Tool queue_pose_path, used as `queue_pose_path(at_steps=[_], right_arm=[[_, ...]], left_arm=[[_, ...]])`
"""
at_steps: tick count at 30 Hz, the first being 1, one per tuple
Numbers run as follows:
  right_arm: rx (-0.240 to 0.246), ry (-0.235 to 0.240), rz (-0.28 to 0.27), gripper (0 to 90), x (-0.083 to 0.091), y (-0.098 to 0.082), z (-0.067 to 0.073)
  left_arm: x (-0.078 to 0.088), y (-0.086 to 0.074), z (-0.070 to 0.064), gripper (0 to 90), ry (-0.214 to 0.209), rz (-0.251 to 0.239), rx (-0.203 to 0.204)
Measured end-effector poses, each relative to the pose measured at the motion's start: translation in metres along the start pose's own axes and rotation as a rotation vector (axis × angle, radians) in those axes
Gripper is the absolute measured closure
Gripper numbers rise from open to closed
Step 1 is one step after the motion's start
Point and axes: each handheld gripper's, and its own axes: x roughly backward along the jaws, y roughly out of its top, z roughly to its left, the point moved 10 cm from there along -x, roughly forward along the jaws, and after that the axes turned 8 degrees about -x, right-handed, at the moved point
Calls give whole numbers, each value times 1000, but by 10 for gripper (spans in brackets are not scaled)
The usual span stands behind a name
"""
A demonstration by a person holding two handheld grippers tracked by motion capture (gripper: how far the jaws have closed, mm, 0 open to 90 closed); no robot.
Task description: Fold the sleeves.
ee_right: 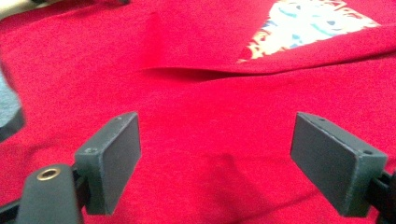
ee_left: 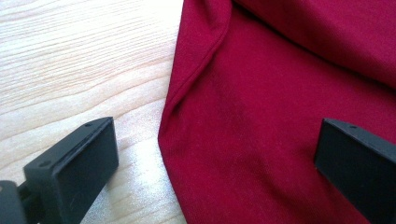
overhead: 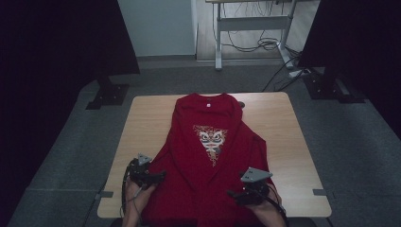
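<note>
Both pairs of fingers hang low over the near end of the bench (overhead: 142, 118), and both are spread wide with nothing pinched. Right gripper (overhead: 238, 195) first: its fingers (ee_right: 112, 158) stand apart above flat red cloth, not touching it, with a fold line running across just beyond them. Left gripper (overhead: 160, 176) now: one finger (ee_left: 74, 168) sits over bare wood, the other over fabric, so the shirt's hemmed left edge runs right between them. Out from there, the red T-shirt (overhead: 189, 156) lies lengthwise down the middle of the bench, collar at the far end, both sides folded inward so the printed mask design (overhead: 211, 142) shows as a narrowing wedge. Light wood is bare on either side.
</note>
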Motion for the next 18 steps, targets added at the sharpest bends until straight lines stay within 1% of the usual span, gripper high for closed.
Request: queue_pose_path(at_steps=[1, 2, 3, 5, 6, 7, 8, 9, 10, 11, 12, 13, 14, 15, 17, 18], right_arm=[[-22, -26, -8, 154, 4, 4, -12], [-22, -26, -8, 154, 4, 4, -12], [-32, -38, -14, 154, 6, 6, -18], [-32, -38, -14, 151, 6, 6, -18], [-54, -63, -19, 143, 10, 8, -29], [-54, -63, -19, 143, 10, 8, -29], [-67, -80, -24, 143, 13, 9, -36], [-67, -80, -24, 137, 13, 9, -36], [-84, -105, -30, 133, 16, 12, -48], [-84, -105, -30, 133, 16, 12, -48], [-93, -114, -32, 132, 17, 12, -52], [-111, -130, -35, 130, 20, 12, -60], [-111, -130, -35, 130, 20, 12, -60], [-120, -136, -36, 130, 21, 12, -64], [-120, -136, -36, 130, 21, 12, -64], [-150, -159, -41, 130, 24, 9, -77]], left_arm=[[0, 0, 0, 1, 1, 0, 1], [0, 0, 0, 1, 1, 0, 1], [0, 0, 0, 1, 1, 0, 1], [0, 0, 0, 1, 2, 0, 2], [0, 0, 0, 1, 2, 0, 2], [0, 0, 0, 1, 2, 0, 2], [0, 0, 0, 1, 2, 0, 2], [0, 0, 0, 1, 2, 0, 2], [0, 0, 0, 0, 1, 0, 2], [0, 0, 0, 0, 1, 0, 2], [0, 0, 0, 0, 1, 0, 1], [0, 0, 0, 0, 1, 0, 2], [0, 0, 0, 0, 1, 0, 2], [0, 0, 0, 0, 1, 0, 2], [0, 0, 0, 0, 1, 0, 1], [0, 0, 0, 0, 1, 0, 1]])
